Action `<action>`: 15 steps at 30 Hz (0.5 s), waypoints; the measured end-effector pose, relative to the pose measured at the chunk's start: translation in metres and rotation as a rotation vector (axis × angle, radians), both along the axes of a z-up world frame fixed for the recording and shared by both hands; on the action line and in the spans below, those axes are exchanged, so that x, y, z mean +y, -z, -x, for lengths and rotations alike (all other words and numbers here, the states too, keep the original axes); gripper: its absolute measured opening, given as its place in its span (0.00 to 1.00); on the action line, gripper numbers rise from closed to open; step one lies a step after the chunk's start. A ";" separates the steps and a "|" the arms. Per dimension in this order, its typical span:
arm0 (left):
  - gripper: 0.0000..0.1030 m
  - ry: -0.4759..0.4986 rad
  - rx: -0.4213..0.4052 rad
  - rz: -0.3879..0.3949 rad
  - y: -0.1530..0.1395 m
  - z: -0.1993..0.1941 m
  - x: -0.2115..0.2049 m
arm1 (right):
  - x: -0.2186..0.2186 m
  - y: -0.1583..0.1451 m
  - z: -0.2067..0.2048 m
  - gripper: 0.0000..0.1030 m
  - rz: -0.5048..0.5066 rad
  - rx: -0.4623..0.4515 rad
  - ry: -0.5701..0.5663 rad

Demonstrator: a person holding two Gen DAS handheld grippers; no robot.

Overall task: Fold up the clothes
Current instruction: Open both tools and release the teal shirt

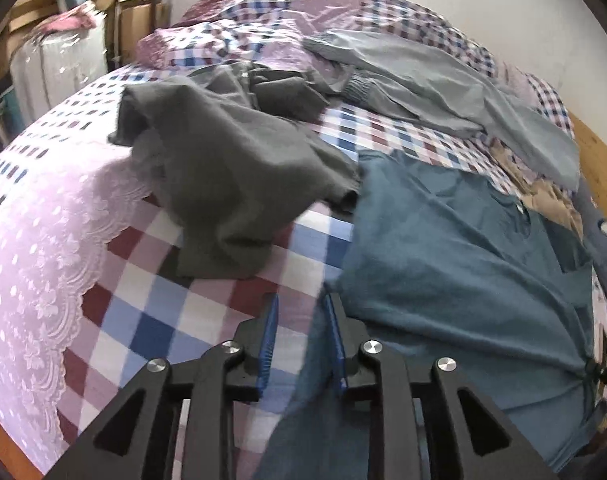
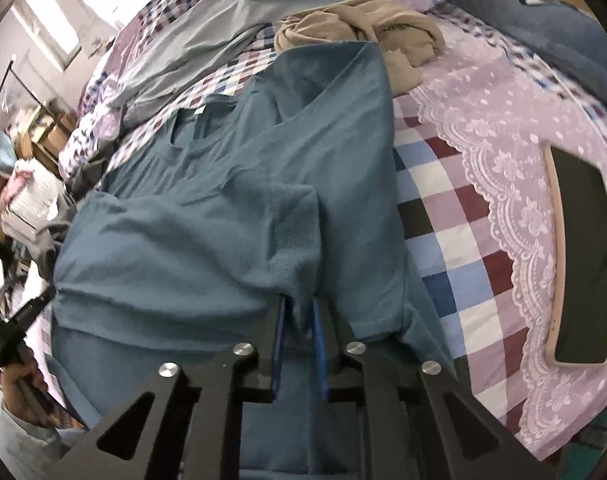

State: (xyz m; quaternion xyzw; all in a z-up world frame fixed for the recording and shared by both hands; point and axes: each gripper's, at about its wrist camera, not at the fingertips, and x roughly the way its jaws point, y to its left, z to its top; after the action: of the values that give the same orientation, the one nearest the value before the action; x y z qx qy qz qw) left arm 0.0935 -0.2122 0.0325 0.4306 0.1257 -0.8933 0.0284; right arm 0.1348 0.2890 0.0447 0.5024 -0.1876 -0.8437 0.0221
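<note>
While I hold both tools low over the bed, the teal T-shirt [image 2: 207, 208] is the thing everything else sits around: it lies spread on the checked bedspread [image 1: 151, 320], collar pointing away from me.

My left gripper [image 1: 299, 344] sits at the shirt's near left edge. Its blue-padded fingers [image 1: 268, 344] stand a narrow gap apart, and a strip of the teal cloth runs down between them against the right-hand finger; I cannot tell whether they actually pinch it.

My right gripper [image 2: 299, 344] is at the shirt's near right part. Its jaws are drawn in narrow with a bunched fold of the shirt, near the stitched sleeve hem, caught between the pads [image 2: 278, 344], so I read that as a grip on the fabric.

Just left of the shirt, touching its edge, a dark grey garment [image 1: 231, 184] lies crumpled. Beyond the shirt's collar a light grey garment [image 1: 443, 84] stretches across the bed, and a tan piece of clothing [image 2: 367, 28] is heaped just past the shirt's far right sleeve. Well to the right of the shirt, on the lilac lace panel [image 2: 515, 152], lies a phone [image 2: 579, 256] with a dark screen.

From the right wrist view, a hand [image 2: 17, 384] shows to the left of the shirt, wrapped around the black frame of the other tool.
</note>
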 end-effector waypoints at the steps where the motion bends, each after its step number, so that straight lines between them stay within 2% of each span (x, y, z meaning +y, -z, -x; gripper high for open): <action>1: 0.29 -0.014 0.011 -0.015 -0.002 -0.001 -0.004 | 0.001 0.000 -0.001 0.22 0.008 0.004 0.006; 4: 0.35 -0.033 0.072 -0.056 -0.012 -0.006 -0.008 | 0.005 -0.005 -0.005 0.26 0.015 0.026 0.026; 6: 0.53 -0.025 0.128 -0.068 -0.021 -0.011 -0.006 | 0.009 -0.010 -0.007 0.27 0.022 0.059 0.048; 7: 0.55 -0.013 0.149 -0.077 -0.024 -0.013 -0.004 | 0.013 -0.014 -0.008 0.28 0.027 0.083 0.062; 11: 0.57 0.039 0.160 -0.059 -0.027 -0.009 0.010 | 0.026 -0.019 0.006 0.32 0.060 0.147 0.084; 15: 0.57 0.064 0.150 -0.062 -0.024 -0.002 0.018 | 0.033 -0.006 0.036 0.32 0.077 0.119 0.074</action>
State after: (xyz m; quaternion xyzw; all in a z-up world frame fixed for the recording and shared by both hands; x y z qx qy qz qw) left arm 0.0954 -0.1937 0.0567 0.3668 0.1414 -0.9192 -0.0229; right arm 0.0985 0.3223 0.0510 0.4431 -0.2366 -0.8644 0.0214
